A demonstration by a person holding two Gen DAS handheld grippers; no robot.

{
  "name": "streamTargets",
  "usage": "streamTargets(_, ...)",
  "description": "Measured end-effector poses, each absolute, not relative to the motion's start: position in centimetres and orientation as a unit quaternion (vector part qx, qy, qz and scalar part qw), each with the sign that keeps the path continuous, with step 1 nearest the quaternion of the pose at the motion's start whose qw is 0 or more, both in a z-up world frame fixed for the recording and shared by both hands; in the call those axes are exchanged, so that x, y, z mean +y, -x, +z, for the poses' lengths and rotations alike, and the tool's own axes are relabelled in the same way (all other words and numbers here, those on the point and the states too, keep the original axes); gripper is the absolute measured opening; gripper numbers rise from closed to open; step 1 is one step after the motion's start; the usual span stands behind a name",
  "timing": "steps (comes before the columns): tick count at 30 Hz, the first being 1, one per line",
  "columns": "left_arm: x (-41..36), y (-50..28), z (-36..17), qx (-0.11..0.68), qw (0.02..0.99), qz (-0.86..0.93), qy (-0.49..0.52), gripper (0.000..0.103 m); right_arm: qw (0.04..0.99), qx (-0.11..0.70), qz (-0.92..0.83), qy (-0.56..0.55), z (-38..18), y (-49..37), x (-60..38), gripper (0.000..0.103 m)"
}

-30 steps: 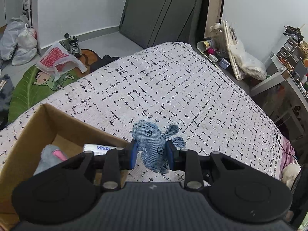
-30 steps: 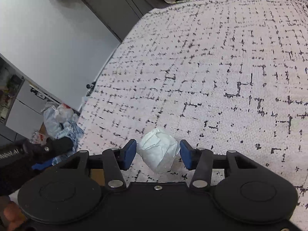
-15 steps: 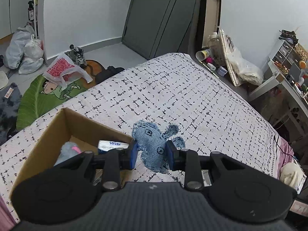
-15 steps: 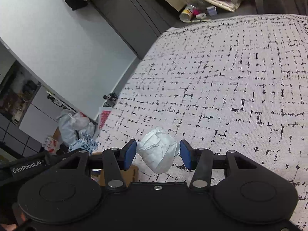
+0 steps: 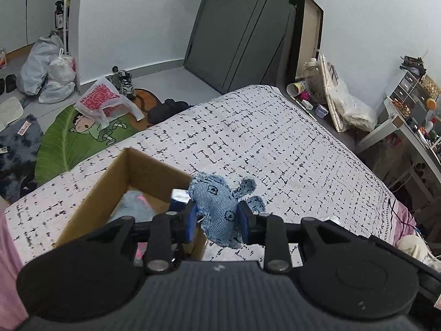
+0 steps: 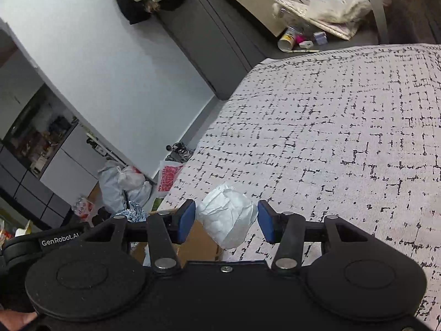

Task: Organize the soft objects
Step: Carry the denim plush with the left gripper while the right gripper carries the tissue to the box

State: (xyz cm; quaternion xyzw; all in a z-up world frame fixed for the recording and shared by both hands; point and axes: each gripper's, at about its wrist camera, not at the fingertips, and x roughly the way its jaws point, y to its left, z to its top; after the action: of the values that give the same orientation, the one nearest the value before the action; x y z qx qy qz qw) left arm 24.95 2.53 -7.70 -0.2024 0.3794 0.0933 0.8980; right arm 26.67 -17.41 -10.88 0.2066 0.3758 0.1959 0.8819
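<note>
My left gripper (image 5: 217, 222) is shut on a blue denim plush toy (image 5: 217, 207), held in the air over the right wall of an open cardboard box (image 5: 115, 178) that sits on the bed. Inside the box lie a grey plush with a pink patch (image 5: 133, 207) and a tissue pack (image 5: 179, 200). My right gripper (image 6: 226, 222) is shut on a crumpled white tissue ball (image 6: 227, 216), raised above the bed's left edge. A corner of the box (image 6: 198, 242) shows just under it. The other gripper's black body (image 6: 41, 244) sits at lower left.
The bed (image 5: 261, 143) carries a white spread with black dashes. On the floor to the left lie a green leaf rug (image 5: 82, 138), plastic bags (image 5: 49, 69) and shoes (image 5: 124, 82). Clutter and a bag (image 5: 350, 107) stand by the dark wardrobe (image 5: 242, 35); a desk (image 5: 413, 132) is at right.
Both grippers have risen and drawn back with their loads still held. The box now shows farther in, with the denim toy over its right wall. The right view now takes in more floor and wall.
</note>
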Motion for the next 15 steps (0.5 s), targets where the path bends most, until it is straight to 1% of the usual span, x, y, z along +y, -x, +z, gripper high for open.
streamTargets(7, 3.7, -22.8, -7.2, 0.373, 0.899, 0.095, 0.209, 0.030, 0.889, 0.364, 0.209, -0.182, -9.7, -24.9, -16.2, 0.048)
streamTargets(15, 5.5, -20.5, -7.1, 0.373, 0.895, 0.103, 0.222, 0.030, 0.884, 0.370, 0.232, -0.170, -9.8, -23.6, -14.4, 0.048)
